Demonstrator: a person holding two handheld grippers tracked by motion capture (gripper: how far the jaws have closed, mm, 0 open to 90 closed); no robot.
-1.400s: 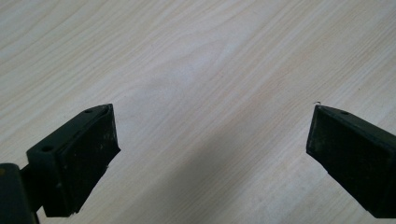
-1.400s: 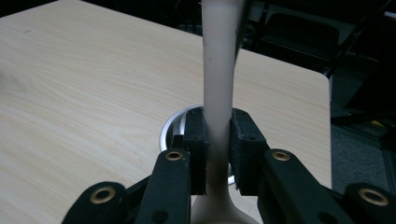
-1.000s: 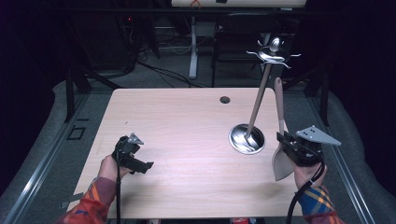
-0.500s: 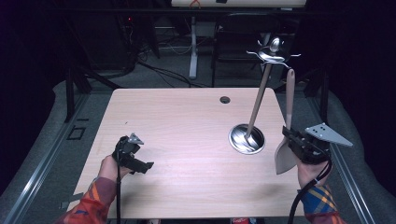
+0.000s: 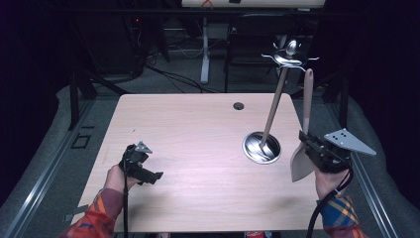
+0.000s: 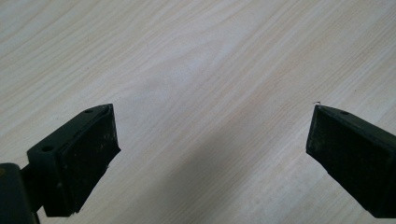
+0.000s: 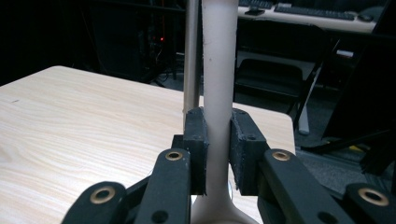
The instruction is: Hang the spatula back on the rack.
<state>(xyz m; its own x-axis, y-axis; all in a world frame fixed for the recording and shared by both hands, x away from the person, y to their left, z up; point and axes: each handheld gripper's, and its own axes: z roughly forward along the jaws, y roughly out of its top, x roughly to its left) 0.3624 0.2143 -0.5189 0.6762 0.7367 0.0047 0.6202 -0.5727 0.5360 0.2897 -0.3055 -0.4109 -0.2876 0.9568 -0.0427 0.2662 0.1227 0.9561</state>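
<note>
A pale spatula (image 5: 300, 161) stands upright at the table's right edge, blade down and handle up. My right gripper (image 5: 311, 147) is shut on its handle just above the blade; in the right gripper view the pads (image 7: 198, 140) squeeze the handle (image 7: 218, 60). Just left of it is a metal utensil stand with a round base (image 5: 261, 147), a slanted pole (image 5: 275, 106) and hooks (image 5: 288, 58) at the top. The pole (image 7: 190, 56) rises right behind the spatula handle. My left gripper (image 5: 148, 169) rests low over the table's left front, open (image 6: 212, 126) with only bare wood between its pads.
The light wooden table (image 5: 193, 134) has a small dark cable hole (image 5: 238, 105) near its far edge. Beyond it, dark floor with table legs, cables and a chair. The right hand is at the table's right edge.
The spatula has swung from leaning along the stand's pole to upright, and the right hand has shifted slightly right. The left gripper has stayed still.
</note>
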